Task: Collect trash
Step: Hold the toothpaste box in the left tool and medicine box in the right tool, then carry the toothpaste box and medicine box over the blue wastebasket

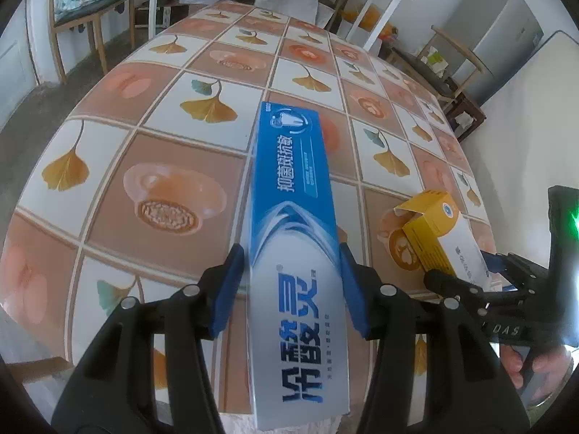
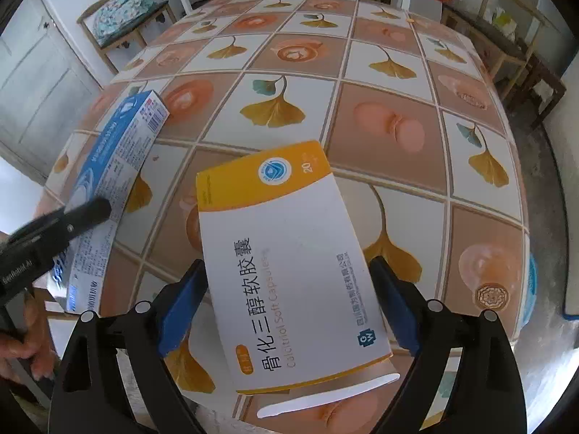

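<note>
Long blue-white cardboard toothpaste box [image 1: 293, 217] clamped in left gripper [image 1: 289, 282], near end cut off at bottom frame edge. Right gripper [image 2: 286, 303] jaws flank yellow-white cardboard medicine box [image 2: 286, 253]; pad contact unclear. Tiled-pattern tablecloth [image 2: 398, 83] bare across upper frame.

Both cameras ride just behind their own fingers and tilt steeply down at the tabletop [image 1: 202, 166] from close above. The left wrist view looks along the left hand-held gripper [image 1: 289, 275] across the patterned cloth toward a far chair [image 1: 87, 11]. The right wrist view sits beside it, over the right hand-held gripper [image 2: 289, 300], facing much the same way. Both share the cloth, that chair, the blue box [image 1: 293, 217] and the yellow box [image 2: 289, 260]; each sees the other gripper at its edge.
</note>
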Demonstrator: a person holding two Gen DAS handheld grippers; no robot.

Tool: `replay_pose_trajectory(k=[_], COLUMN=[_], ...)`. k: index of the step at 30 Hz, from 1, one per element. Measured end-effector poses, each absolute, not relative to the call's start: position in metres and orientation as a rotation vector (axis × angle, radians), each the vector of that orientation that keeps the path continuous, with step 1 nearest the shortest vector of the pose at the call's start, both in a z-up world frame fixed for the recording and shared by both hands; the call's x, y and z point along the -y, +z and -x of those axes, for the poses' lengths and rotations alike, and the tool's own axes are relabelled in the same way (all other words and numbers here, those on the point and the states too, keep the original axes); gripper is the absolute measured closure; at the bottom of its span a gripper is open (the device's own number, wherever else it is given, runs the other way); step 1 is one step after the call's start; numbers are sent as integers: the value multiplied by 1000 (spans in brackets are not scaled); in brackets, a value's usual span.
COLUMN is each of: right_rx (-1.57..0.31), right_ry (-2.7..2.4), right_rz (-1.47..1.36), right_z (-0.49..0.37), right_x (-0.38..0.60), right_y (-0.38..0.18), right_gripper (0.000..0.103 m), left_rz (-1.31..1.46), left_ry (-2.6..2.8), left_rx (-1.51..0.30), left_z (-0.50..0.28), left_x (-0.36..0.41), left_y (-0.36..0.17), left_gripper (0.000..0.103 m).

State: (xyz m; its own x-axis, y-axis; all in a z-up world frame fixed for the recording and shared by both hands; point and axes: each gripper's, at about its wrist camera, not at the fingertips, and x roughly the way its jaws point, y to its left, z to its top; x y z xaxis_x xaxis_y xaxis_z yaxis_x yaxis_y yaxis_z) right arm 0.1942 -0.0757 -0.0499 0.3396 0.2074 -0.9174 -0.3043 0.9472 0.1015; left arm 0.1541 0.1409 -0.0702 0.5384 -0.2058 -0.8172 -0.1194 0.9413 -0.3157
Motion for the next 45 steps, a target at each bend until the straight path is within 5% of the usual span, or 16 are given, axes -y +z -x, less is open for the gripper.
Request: replay_pose_trajectory(k=[10, 45], right_rx=[-1151, -986], right_ry=[290, 306], right_rz=[92, -167], right_z=[-194, -171], right_x=[83, 143], right_y=[-49, 10], right_gripper=[26, 27], left_rz=[343, 300], left_ry=[-72, -108], left_rx=[-972, -816], left_z=[-151, -116], left_x=[-138, -115], left_y=[-70, -1], left_gripper=[56, 56])
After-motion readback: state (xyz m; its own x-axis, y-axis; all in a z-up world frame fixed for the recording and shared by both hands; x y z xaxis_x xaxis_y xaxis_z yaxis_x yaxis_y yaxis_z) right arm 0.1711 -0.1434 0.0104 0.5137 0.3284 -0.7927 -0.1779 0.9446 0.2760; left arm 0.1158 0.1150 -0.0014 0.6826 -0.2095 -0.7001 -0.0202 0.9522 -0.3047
